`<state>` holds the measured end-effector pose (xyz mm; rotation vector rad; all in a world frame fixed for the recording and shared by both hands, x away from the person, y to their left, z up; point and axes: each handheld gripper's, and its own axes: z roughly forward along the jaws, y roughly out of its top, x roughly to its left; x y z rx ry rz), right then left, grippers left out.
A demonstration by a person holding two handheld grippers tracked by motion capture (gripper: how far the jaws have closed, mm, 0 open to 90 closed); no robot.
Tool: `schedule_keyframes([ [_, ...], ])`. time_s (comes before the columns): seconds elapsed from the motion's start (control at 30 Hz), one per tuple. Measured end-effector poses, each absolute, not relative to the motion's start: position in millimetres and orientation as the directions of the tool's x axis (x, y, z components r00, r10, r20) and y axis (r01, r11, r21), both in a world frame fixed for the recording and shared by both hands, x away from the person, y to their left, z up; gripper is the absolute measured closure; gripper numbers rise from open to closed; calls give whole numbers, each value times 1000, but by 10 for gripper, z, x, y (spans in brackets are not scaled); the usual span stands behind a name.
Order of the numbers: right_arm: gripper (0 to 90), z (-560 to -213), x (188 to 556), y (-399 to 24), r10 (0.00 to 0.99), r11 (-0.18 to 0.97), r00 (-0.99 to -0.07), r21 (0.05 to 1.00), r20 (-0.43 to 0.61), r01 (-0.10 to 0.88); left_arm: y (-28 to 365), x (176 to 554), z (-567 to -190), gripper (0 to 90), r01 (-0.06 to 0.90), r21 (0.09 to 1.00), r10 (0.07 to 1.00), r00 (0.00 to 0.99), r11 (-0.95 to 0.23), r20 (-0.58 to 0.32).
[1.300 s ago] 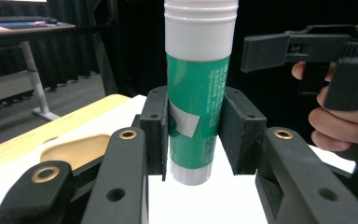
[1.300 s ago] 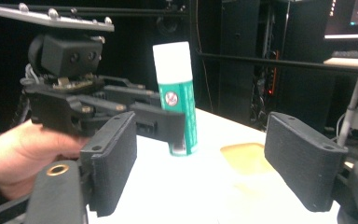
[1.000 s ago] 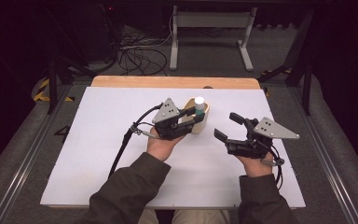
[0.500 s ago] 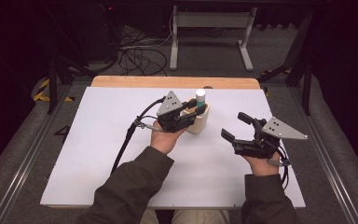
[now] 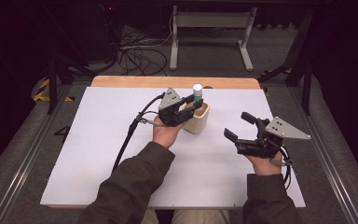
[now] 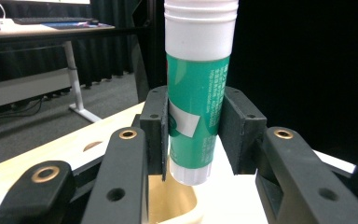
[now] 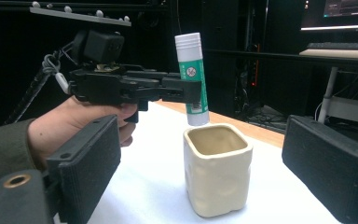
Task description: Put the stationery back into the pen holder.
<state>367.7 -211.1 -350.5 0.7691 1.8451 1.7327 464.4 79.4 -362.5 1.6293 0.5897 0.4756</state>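
Released from here, the glue stick [image 7: 192, 79], clamped upright in the left gripper [image 7: 193, 95] with its base just above the cream square cup [image 7: 216, 170], could catch the rim and tip out, while the right gripper [image 5: 246, 127] hovers level, jaws spread and empty.

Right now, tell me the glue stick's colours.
Green body, white cap: glue stick, clearest in left gripper view.

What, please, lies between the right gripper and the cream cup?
Only bare white table: in the high view, nothing separates the right gripper from the cream cup.
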Motion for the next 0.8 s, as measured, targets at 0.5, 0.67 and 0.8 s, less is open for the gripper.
schedule_keyframes([
  [0.5, 119, -3497, 3673, -2178, 701, 21, -713, 998, 33, 67, 734, 4840, -3813, 653, 132, 987, 665, 746, -97, -35],
  [0.67, 119, -3500, 3676, -2187, 699, 19, -714, 997, 36, 69, 724, 4880, -3854, 653, 138, 986, 675, 737, -98, -36],
  [0.8, 119, -3498, 3675, -2193, 700, 17, -713, 997, 37, 69, 716, 4909, -3887, 653, 143, 985, 681, 731, -101, -37],
])
